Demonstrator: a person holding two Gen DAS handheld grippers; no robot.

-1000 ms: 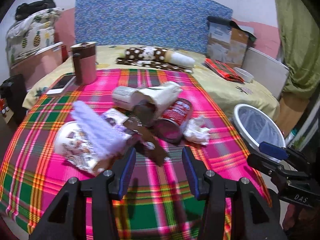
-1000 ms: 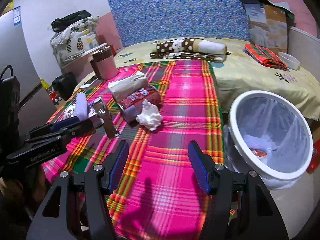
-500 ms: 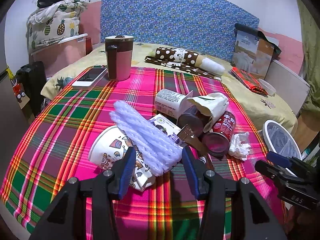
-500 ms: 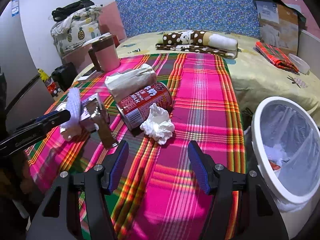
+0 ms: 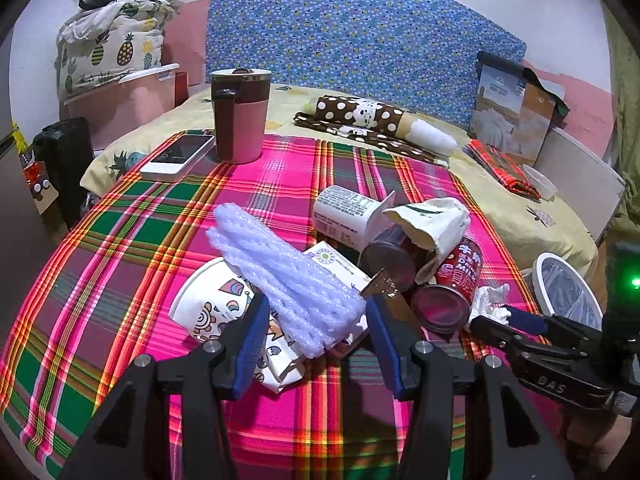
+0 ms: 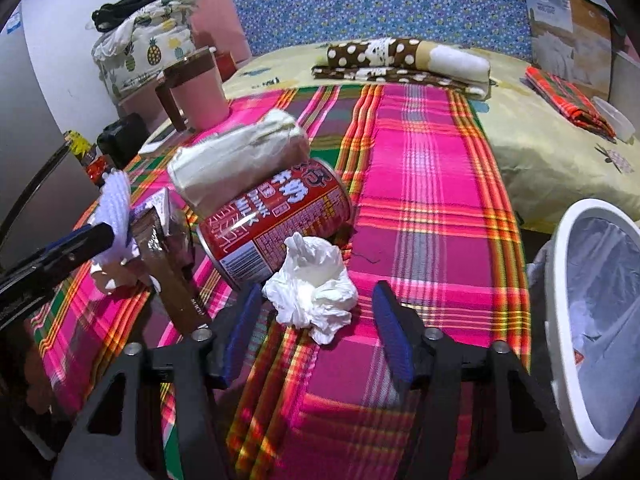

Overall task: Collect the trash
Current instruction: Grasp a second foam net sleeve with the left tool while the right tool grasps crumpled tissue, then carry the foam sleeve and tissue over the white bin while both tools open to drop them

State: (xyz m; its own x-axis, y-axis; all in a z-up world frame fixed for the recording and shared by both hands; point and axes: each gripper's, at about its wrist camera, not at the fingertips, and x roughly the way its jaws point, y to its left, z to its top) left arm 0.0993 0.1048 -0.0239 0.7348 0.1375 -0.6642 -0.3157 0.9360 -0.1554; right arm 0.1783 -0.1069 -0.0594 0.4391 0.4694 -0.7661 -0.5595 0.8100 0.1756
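Observation:
A heap of trash lies on the pink plaid cloth (image 5: 280,168). In it are a lilac foam net (image 5: 296,292), a printed paper cup (image 5: 204,308), a white carton (image 5: 348,212), a cream paper bag (image 5: 432,220), a red milk can (image 6: 276,220) and a crumpled white tissue (image 6: 312,300). My left gripper (image 5: 316,300) straddles the near end of the foam net. Its jaws are easing open and the pads do not squeeze the net. My right gripper (image 6: 317,288) has the tissue between its fingers. Those jaws are closing, with gaps left on both sides.
A white bin (image 6: 568,280) with a plastic liner stands at the right, off the cloth's edge. A pink and brown mug (image 5: 240,116) and a phone (image 5: 180,156) sit at the far left. Farther back are a polka-dot roll (image 5: 372,116) and a cardboard box (image 5: 516,108).
My left gripper came forward until the foam net lay between its fingers. My right gripper moved forward and down over the tissue, and its fingers narrowed.

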